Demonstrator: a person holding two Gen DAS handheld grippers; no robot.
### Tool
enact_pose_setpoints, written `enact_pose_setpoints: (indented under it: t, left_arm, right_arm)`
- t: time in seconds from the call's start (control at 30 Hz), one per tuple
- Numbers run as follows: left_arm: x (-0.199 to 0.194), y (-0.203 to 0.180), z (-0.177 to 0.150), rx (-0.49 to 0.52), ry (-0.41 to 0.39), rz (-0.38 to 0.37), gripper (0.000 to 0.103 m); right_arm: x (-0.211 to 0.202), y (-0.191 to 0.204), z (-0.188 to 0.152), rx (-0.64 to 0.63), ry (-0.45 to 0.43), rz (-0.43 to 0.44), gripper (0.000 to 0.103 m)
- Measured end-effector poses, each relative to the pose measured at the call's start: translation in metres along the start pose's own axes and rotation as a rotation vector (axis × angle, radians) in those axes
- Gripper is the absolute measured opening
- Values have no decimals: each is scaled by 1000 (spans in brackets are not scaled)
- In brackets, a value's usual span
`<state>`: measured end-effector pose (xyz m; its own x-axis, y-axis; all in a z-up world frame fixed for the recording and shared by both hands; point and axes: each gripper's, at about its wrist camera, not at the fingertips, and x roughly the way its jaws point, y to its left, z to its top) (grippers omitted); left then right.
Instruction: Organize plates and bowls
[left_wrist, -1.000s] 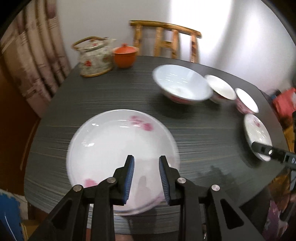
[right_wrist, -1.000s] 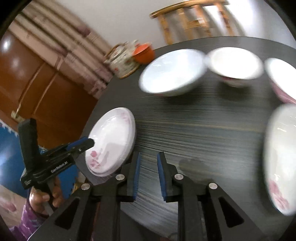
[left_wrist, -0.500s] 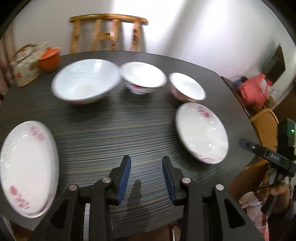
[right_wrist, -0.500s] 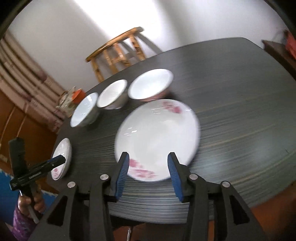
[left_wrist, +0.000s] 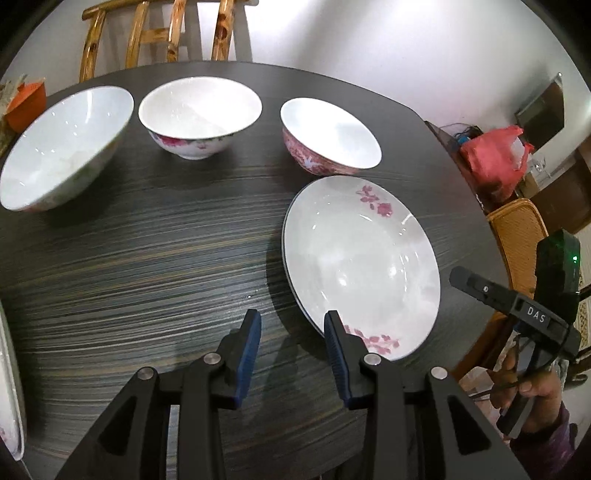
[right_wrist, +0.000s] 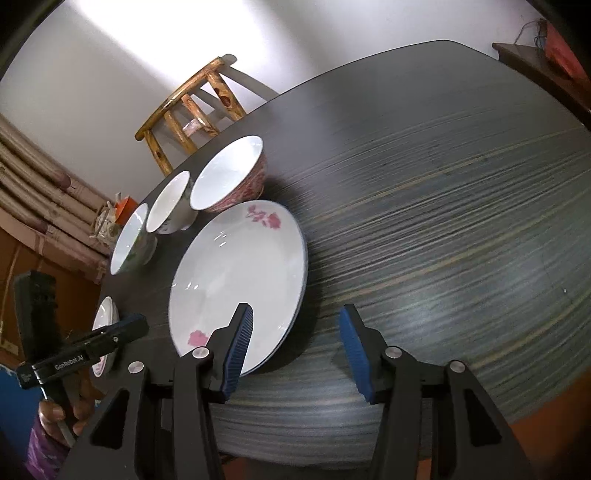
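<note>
Nothing looks stacked yet: three bowls sit apart at twelve o'clock on the worktop, the plate lies by both grippers, whose jaws, just widened, hold nothing.

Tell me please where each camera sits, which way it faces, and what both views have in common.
Left wrist: on the left tool, looking down over the table at three bowls; right tool and hand at right.
Right wrist: on the right tool, facing the large plate; left tool at left.
Shared: large plate, bowls, wooden chair.
</note>
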<state>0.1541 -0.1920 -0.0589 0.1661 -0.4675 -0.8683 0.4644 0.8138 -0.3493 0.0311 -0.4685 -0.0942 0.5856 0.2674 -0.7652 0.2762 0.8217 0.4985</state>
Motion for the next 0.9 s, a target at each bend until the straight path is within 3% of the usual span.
enact_pose_setpoints:
  t: [0.2,0.33,0.57,0.73,0.9]
  left_arm:
    - [15,7,1,-40,42,-41,36]
    - [25,3,5,-21,60,-25,36]
    - [32,-1,6,-12,37,-44,36]
    - [34,2,8,-38,26,-60,36]
    - [36,-1,10,-35,29,-53,36]
  right_arm:
    - [15,-8,12,19,19,25,47]
    - [25,-12,18,22,35,28,47]
    - [37,-11,24,5,58,25,47]
    - [44,-8,27,-18,70,22,42]
    - [49,-4,29,-46,86,4,25]
